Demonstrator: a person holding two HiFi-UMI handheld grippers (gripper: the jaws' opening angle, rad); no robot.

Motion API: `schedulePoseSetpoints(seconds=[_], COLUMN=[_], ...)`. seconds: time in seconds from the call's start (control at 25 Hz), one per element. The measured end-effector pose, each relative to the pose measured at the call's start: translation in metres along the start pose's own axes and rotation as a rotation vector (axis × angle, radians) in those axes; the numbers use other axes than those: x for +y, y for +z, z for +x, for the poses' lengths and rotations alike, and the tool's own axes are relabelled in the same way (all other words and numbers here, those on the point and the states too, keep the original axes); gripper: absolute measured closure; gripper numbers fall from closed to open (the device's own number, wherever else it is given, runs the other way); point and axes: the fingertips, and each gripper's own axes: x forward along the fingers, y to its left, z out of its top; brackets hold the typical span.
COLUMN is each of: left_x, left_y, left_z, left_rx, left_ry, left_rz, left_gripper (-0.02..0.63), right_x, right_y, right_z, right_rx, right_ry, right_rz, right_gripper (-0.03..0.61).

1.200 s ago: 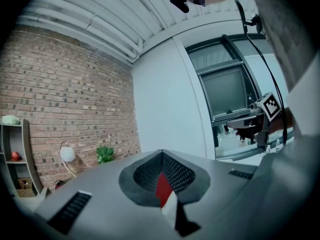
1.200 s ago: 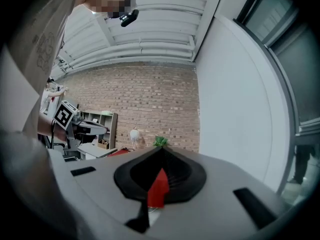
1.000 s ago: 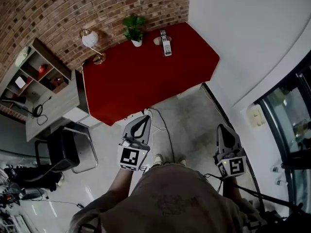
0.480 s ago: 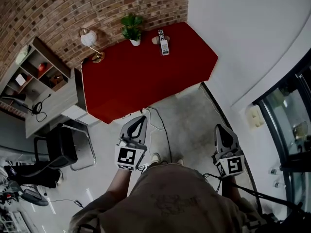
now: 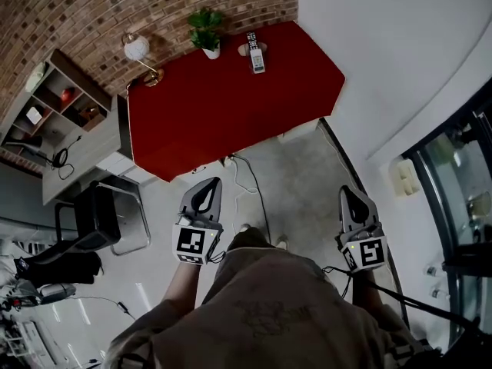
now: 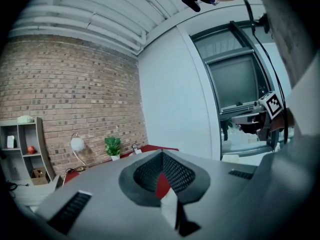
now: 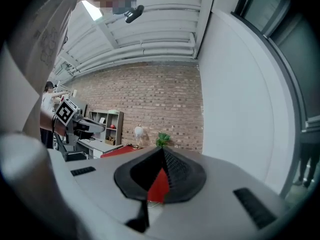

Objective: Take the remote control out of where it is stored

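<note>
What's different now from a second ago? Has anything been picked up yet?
Very little. The head view has shifted, so the red table sits slightly higher in the picture, and the left gripper has drifted a bit to the left. Nothing was taken hold of or let go. Unchanged: the left gripper and the right gripper are shut, empty and short of the table; the remote control lies untouched near the plant.
</note>
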Motion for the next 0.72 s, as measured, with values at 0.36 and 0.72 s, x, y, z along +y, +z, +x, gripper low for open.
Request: schedulePoseSetpoints(seconds=[0.36,0.72], left_x=[0.001,0.036], left_y=[-0.007,-0.021], left_z=[0.019,0.074], left_rx=[0.037,0.017], left_ry=[0.019,0.018], left_rz=[0.084,0.036], left_gripper=[0.604,0.603], right_x=[-0.019,-0.033], right_y=[-0.011,-0.011], right_z=[0.027,0.081], right_rx=[-0.022,-0.022], right_ry=[0.033,0.025], right_rz=[0.018,-0.016], right_gripper=[0.566,0.566])
